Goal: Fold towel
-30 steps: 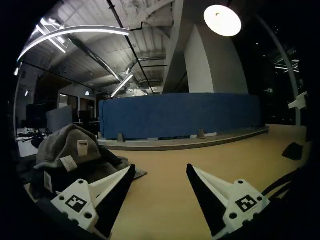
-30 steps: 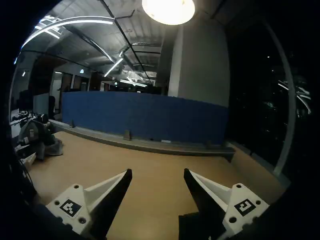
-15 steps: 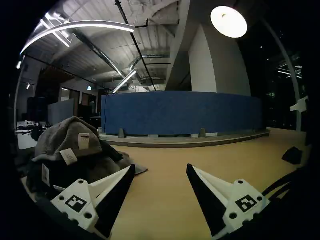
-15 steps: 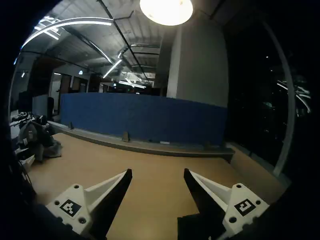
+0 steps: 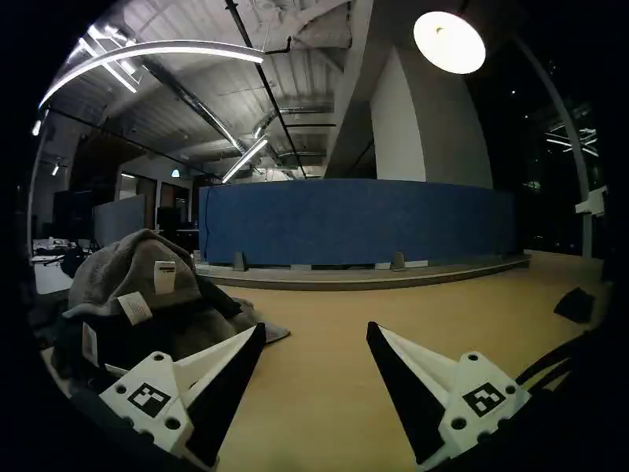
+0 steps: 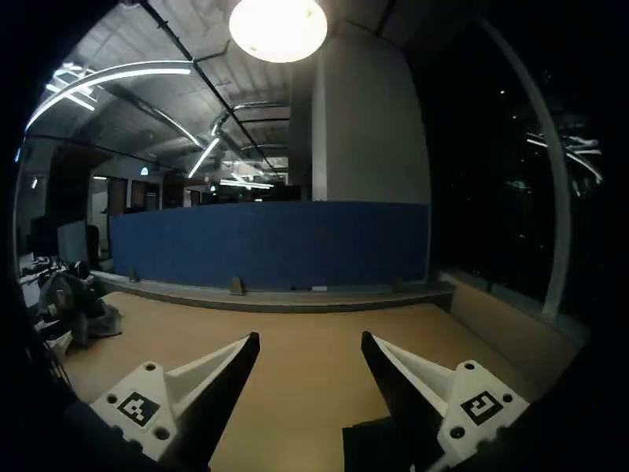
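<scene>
Wood-topped table [image 5: 330, 315] stretches ahead in the left gripper view, where the left gripper [image 5: 314, 326] is held low over the surface with its white fingers spread wide and nothing between them. Towels [image 5: 134, 275] lie in a rumpled heap at the near left of the table, just beyond the left finger: a grey one is draped on top and darker cloth is bunched below, with white tags [image 5: 163, 277] showing on the folds. The gripper is not touching the heap. A blue screen [image 5: 354, 220] runs along the far edge of the table, a small dark object [image 5: 576, 299] sits at the right edge, and a round lamp [image 5: 449, 41] glows overhead

In the right gripper view, the right gripper [image 6: 310, 334] is likewise released, its fingers parted over bare wood and gripping nothing. The towels [image 6: 75, 303] appear here as a small heap far off at the left edge of the table, well apart from this gripper. The blue screen again closes the far side, in front of a broad pale column [image 6: 369, 134], and a dark flat shape [image 6: 369, 448] lies at the bottom by the right finger, too dim to identify
</scene>
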The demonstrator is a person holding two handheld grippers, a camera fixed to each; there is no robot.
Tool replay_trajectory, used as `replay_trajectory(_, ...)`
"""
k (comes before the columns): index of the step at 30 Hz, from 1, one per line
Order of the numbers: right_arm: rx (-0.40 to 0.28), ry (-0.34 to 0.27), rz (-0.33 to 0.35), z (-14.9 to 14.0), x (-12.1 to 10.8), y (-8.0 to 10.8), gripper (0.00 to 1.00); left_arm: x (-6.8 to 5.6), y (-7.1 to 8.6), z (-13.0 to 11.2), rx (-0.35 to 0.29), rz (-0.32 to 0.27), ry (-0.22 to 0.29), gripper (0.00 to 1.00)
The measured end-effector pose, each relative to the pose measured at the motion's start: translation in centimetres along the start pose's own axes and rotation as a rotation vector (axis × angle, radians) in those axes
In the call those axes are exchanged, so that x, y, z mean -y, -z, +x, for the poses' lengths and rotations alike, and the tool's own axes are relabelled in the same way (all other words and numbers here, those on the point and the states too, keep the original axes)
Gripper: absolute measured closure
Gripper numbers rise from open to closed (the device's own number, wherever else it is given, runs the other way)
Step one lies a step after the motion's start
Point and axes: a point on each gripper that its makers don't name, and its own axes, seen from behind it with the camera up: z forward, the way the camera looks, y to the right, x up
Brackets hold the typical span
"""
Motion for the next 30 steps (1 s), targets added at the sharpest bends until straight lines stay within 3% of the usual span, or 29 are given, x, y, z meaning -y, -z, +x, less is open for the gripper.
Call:
replay_trajectory(6,-0.041,-0.058,-0.002,-0.5,-2.0,0.4,0.0,0.0,0.0,0.0,0.0,0.0,0.0,0.05)
replay_trajectory(12,-0.079,-0.103,0.01,-1.3,-2.5,0.4,0.0,0.0,0.1,0.0,0.0,0.0,0.0,0.04)
replay_trajectory(30,-0.06,-0.148,0.013,-9.0,-2.3,-0.7,0.0,0.1,0.0,0.0,0.0,0.0,0.0,0.04)
